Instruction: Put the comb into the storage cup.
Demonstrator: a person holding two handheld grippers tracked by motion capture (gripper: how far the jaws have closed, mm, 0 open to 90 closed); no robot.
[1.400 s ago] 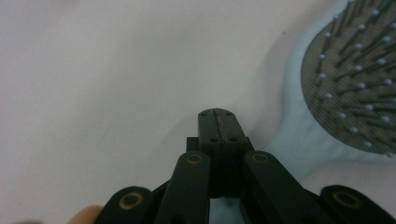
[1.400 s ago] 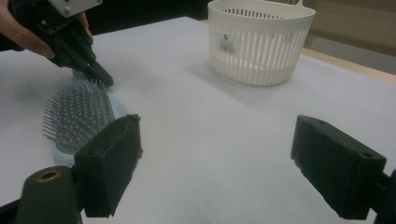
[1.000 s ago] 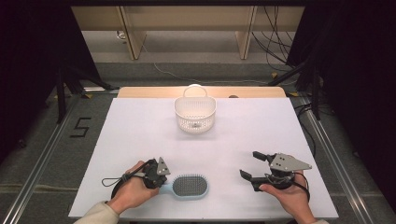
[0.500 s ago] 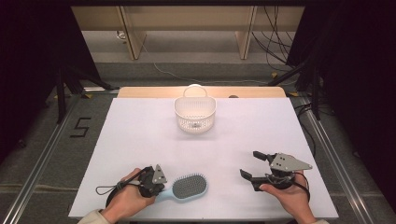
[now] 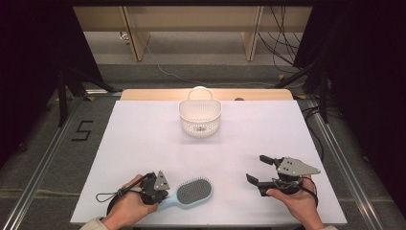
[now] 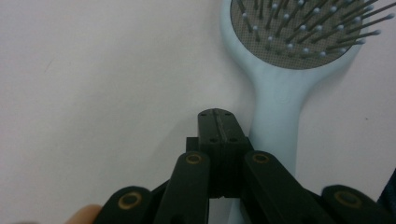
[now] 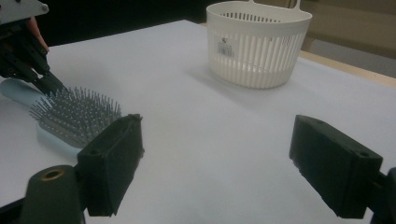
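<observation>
A smooth, matte white table (image 5: 143,143) carried two things. Near its far edge stood a white plastic basket (image 5: 200,116), roughly oval, its wall cut into thin vertical slats and its bottom perforated, with a small loop handle rising from the back rim and a little label on the side facing the right gripper view. Near the front edge lay a pale blue hairbrush (image 5: 190,193), bristles up: an oval paddle head with a dark grey cushion studded with thin pins tipped in small pale balls, tapering into a smooth rounded handle that pointed toward the person's left hand (image 5: 125,210).

The left hand-held gripper (image 5: 160,188), black with a grey three-cornered plate on top, sat low over the brush handle. In the left gripper view its two black jaws were pressed together, flat pads meeting along a thin seam, with nothing between them; the blue handle ran just beside them on the right, and whether the jaws touched it could not be told.

The right hand-held gripper (image 5: 262,168), of the same build, was held by the right hand (image 5: 296,203) near the front right of the table, well apart from the brush and basket. Its jaws were spread wide; in the right gripper view the blocky, dull black pads (image 7: 112,163) framed bare table, with the brush at left and the basket beyond.
</observation>
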